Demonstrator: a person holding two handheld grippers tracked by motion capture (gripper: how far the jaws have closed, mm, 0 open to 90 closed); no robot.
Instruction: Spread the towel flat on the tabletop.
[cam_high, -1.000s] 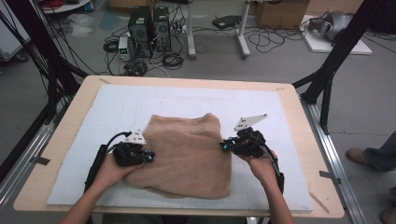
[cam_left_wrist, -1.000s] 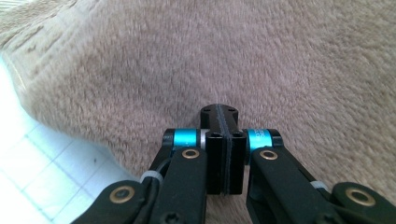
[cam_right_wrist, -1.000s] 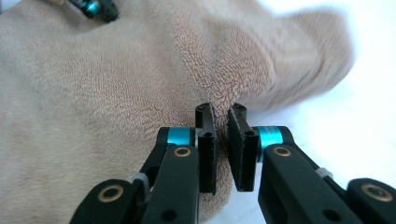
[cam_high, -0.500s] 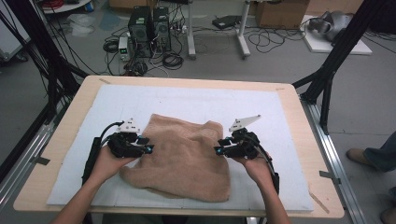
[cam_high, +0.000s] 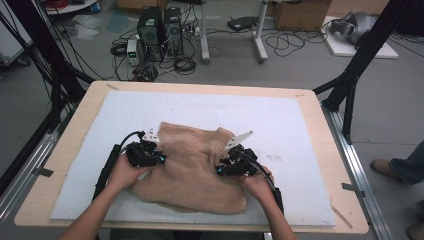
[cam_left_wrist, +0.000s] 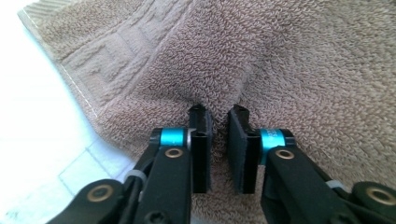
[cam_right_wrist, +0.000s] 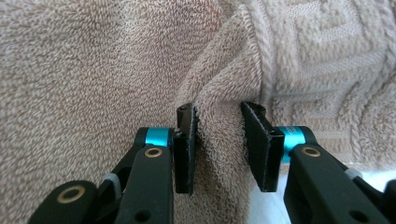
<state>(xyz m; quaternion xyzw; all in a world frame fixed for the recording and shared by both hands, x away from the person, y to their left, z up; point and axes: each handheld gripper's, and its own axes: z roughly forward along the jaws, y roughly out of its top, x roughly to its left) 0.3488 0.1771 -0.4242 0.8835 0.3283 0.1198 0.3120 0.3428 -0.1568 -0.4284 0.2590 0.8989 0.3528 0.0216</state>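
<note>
The tan towel (cam_high: 192, 167) lies crumpled on the white mat (cam_high: 300, 120) that covers the wooden table (cam_high: 70, 130), toward the person's side and slightly left of centre; its long axis runs roughly from the near edge toward the far edge, with a patterned border band visible at the far-right corner. The left gripper (cam_high: 156, 156) sits on the towel's left margin and the right gripper (cam_high: 226, 167) on its right margin, so the cloth spans the space between the two and each hand is nearest to its own side. In the left gripper view the left gripper (cam_left_wrist: 218, 122) has its jaws nearly together with a narrow gap, the tips pressed into the pile where a crease begins — the pads do not visibly clamp a fold. In the right gripper view the right gripper (cam_right_wrist: 219, 122) straddles a raised ridge of towel (cam_right_wrist: 219, 93), the left pad against it and the right pad just clear, so the pinch is not yet complete. Both sets of jaws have just been closing, with cloth between the right pair. Compared with half a second ago, the right hand is lower and further in over the cloth, and the towel's right edge is bunched more toward the centre.
</note>
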